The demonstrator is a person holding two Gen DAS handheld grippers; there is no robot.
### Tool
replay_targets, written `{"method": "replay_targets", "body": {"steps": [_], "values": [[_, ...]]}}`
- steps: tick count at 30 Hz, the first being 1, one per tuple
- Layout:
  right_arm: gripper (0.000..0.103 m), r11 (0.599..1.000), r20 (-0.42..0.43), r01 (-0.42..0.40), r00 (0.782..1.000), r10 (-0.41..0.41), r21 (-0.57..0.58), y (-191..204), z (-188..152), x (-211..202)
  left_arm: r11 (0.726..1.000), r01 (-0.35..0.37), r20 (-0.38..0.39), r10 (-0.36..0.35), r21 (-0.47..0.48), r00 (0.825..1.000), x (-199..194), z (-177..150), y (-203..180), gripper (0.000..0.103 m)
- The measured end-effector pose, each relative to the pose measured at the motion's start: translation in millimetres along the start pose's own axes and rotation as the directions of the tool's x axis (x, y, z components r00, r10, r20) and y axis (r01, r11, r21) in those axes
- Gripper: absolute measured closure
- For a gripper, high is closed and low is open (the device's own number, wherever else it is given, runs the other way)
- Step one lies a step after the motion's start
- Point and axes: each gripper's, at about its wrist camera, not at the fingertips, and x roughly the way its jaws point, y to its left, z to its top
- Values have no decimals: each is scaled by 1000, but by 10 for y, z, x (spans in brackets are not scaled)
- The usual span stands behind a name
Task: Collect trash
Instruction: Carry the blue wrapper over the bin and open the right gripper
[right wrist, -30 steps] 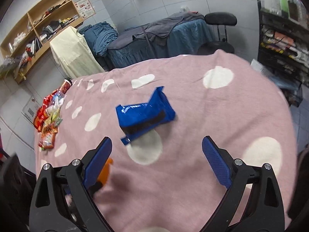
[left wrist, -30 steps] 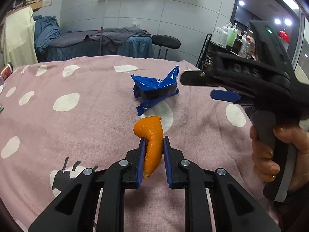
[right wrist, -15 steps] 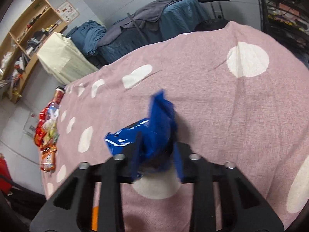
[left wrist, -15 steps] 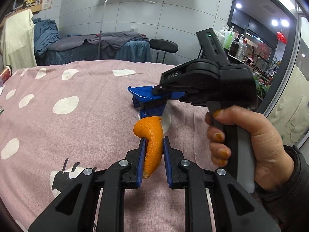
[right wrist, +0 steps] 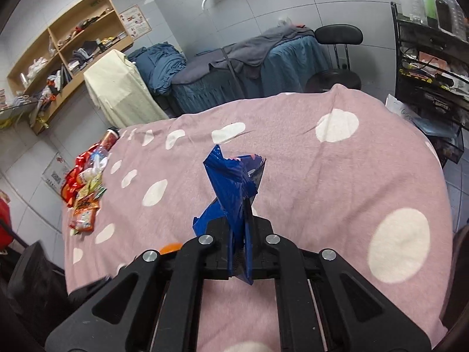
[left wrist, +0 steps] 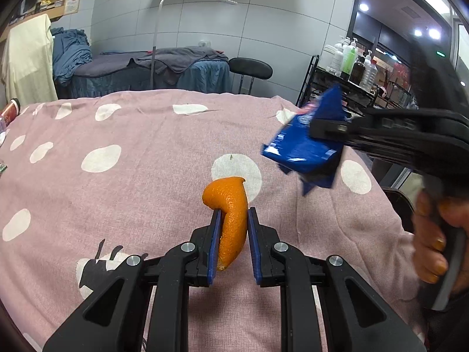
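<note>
Blue wrapper (left wrist: 304,149) motion-blurred, orange peel (right wrist: 171,247) mostly hidden behind grip arm

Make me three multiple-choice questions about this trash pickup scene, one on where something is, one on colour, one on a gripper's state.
1. Where is the blue wrapper?
A. lying on the blanket
B. pinched in the right gripper
C. on the shelf

2. What colour is the peel in the left gripper?
A. green
B. yellow
C. orange

3. How does the right gripper stand?
A. shut on the wrapper
B. wide open
C. shut on nothing

Key: 1 B, it hangs clear of the pink blanket; 2 C, plainly orange; 3 A, jaws just closed, pads pressing the foil.
</note>
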Motion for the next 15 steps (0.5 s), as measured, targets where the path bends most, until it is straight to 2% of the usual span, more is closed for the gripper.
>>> {"method": "replay_targets", "body": {"steps": [10, 15], "values": [[96, 997, 97, 78, 992, -78, 2, -313, -406, -801, 999, -31, -8, 31, 17, 999, 0, 5, -55, 85], [96, 994, 131, 102, 986, -104, 26, -481, -555, -1065, 998, -48, 12, 47, 46, 999, -105, 9, -169, 85]]}}
